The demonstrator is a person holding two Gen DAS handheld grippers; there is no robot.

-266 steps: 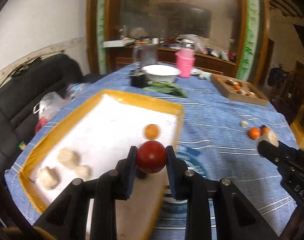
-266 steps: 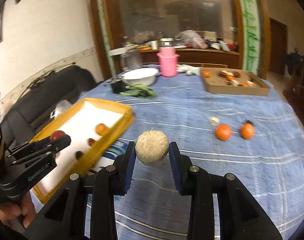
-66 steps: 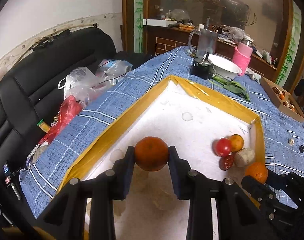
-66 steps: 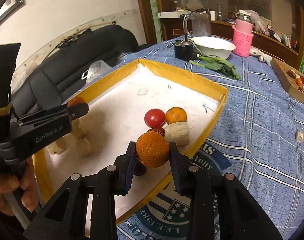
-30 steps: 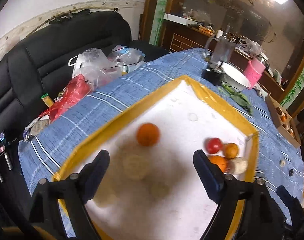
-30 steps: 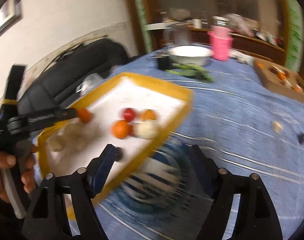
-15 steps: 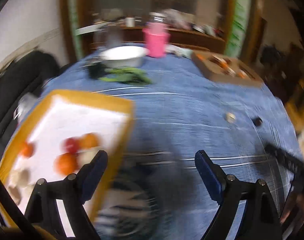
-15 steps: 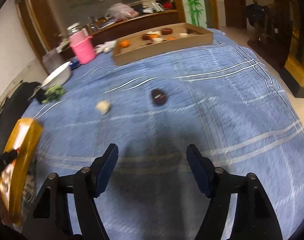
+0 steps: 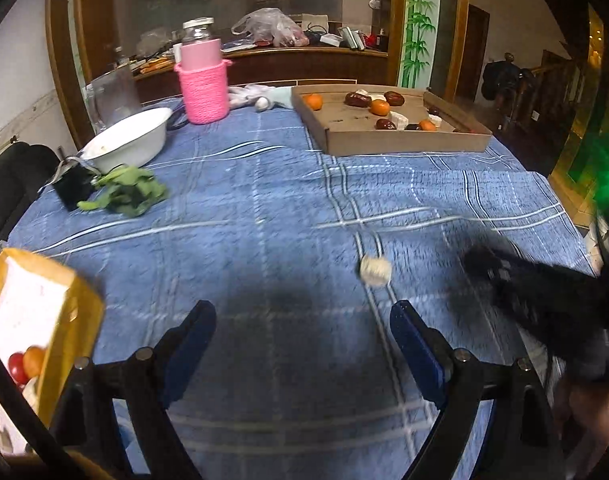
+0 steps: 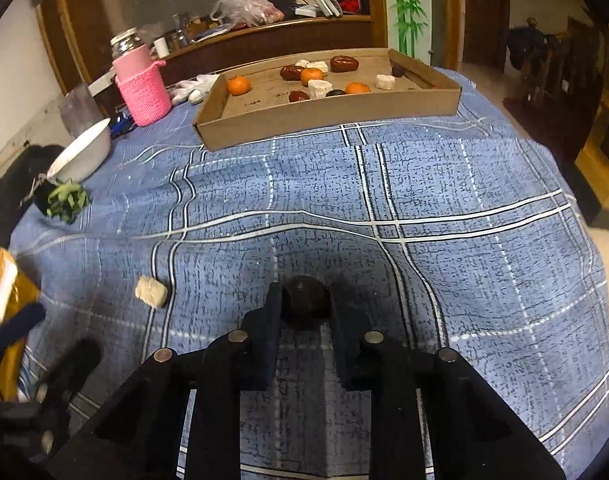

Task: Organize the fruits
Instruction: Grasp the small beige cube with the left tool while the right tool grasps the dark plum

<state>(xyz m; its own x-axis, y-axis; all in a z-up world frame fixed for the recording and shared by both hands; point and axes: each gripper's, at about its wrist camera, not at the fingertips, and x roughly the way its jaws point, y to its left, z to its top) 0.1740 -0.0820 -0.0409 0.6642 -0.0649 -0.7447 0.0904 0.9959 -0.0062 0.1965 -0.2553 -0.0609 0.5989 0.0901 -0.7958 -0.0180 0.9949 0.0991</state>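
Note:
My right gripper point(image 10: 306, 304) has its jaws around a dark brown date point(image 10: 307, 299) on the blue tablecloth and looks shut on it. My left gripper point(image 9: 302, 326) is open and empty above the cloth. A pale fruit chunk point(image 9: 375, 270) lies just beyond the left gripper, to its right; it also shows in the right wrist view point(image 10: 151, 291). The yellow-rimmed tray point(image 9: 70, 322) with a red fruit and an orange point(image 9: 24, 362) is at the far left. The right gripper shows blurred in the left wrist view point(image 9: 544, 292).
A cardboard box point(image 10: 328, 110) with oranges, dates and pale chunks stands at the table's far side. A pink knitted jar point(image 9: 203, 80), a white bowl point(image 9: 128, 144) and green leaves point(image 9: 130, 196) are at the back left. The table edge drops off at the right.
Both grippers have swung from the tray to the table's right half. The right gripper, open half a second ago, is now around the dark date. The left gripper stays open.

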